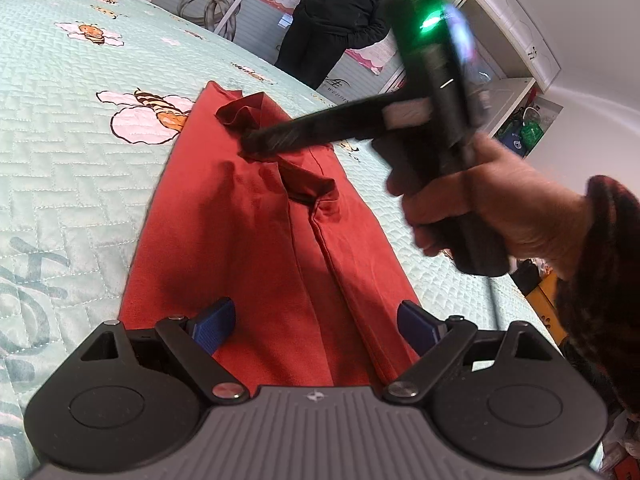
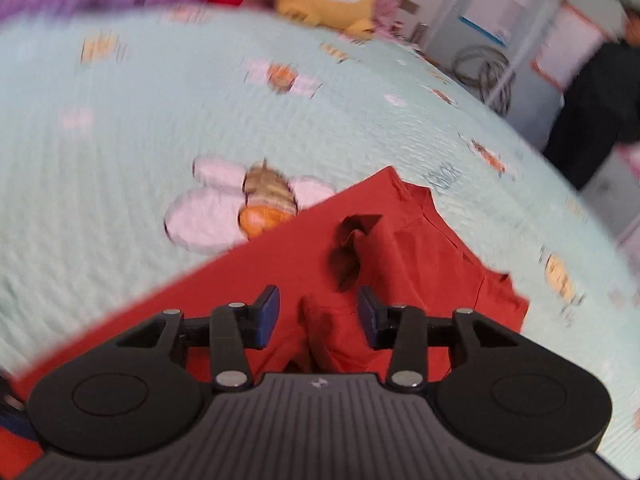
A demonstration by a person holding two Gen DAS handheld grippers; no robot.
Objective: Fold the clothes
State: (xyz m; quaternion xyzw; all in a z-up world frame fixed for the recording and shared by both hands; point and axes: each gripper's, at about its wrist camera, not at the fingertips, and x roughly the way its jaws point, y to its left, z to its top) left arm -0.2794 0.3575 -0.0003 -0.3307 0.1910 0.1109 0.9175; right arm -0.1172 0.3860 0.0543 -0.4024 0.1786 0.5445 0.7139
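We see the rust-red cotton garment (image 1: 256, 216), folded into a long strip, lying flat on the bed's pale green quilted bedspread (image 1: 72, 168) printed with bees. Our left gripper (image 1: 310, 322) hovers released over its near end, blue pads spread wide. Our right gripper (image 2: 318, 316), part-open over the rumpled collar, clamps nothing.

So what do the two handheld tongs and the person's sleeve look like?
Both tongs, left and right, have black linkage arms with silver pivot screws, blue ribbed pads and a grey ridged body with a small logo. The right unit's black handle shows a green light. The sleeve is dark with a reddish pattern.
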